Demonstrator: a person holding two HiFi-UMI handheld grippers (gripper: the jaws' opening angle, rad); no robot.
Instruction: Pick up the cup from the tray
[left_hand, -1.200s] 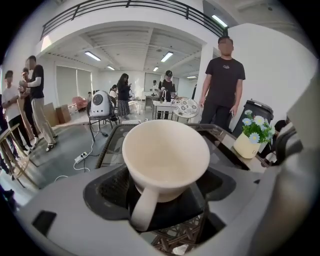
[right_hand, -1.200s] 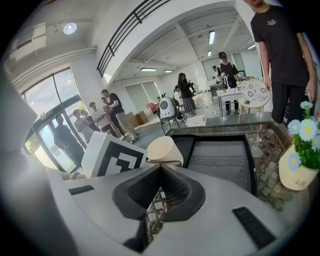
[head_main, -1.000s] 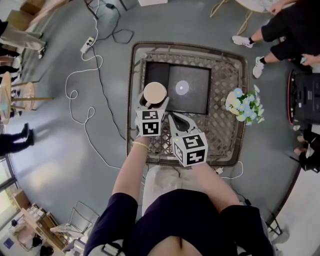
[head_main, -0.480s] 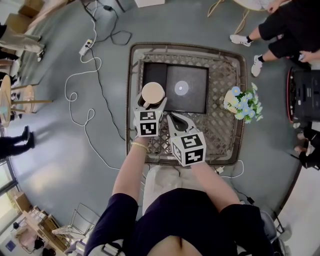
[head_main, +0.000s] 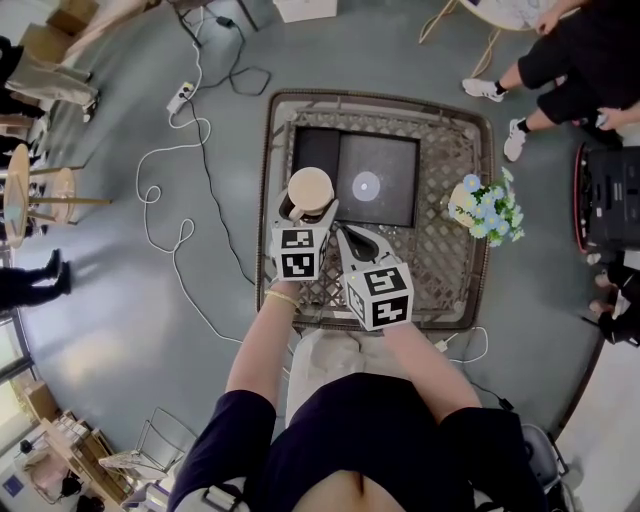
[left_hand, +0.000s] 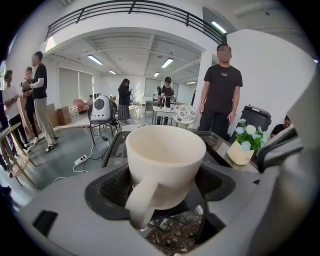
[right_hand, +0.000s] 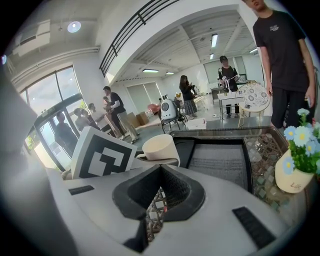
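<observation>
Floor (head_main: 120, 330): grey and smooth, all round the tabletop.
Tabletop (head_main: 450, 290): square, woven wicker with a raised rim, in the middle of the head view.
Seated people (head_main: 575, 60): dark clothes and white shoes, off the tabletop's 2 o'clock corner.
Tray (head_main: 390, 205): black, flat, rectangular, on the tabletop's 12 o'clock half, long side running from 9 to 3 o'clock.
Cable (head_main: 170, 215): white, looping over the floor at the tabletop's 9 o'clock side and running up to a power strip (head_main: 181, 95) at 11 o'clock.
Right claw (head_main: 347, 237): closed, its pads meeting with nothing between them. It is over the wicker just past the tray's 6 o'clock edge and points toward 11 o'clock.
Left claw (head_main: 307, 212): clamped on the cup, one jaw on each side of the cup's body. It is just beside the right claw, at its 9 o'clock.
Flowers (head_main: 487, 210): blue and white, in a small pale pot at the tabletop's 3 o'clock edge, well apart from the tray.
Cup (head_main: 309, 188): cream, upright and empty, handle turned back toward the left claw's body. It is over the tray's 8 o'clock corner; I cannot tell if its base is clear of the tray.
Disc (head_main: 366, 185): small and white, lying flat on the tray at the cup's 3 o'clock.
</observation>
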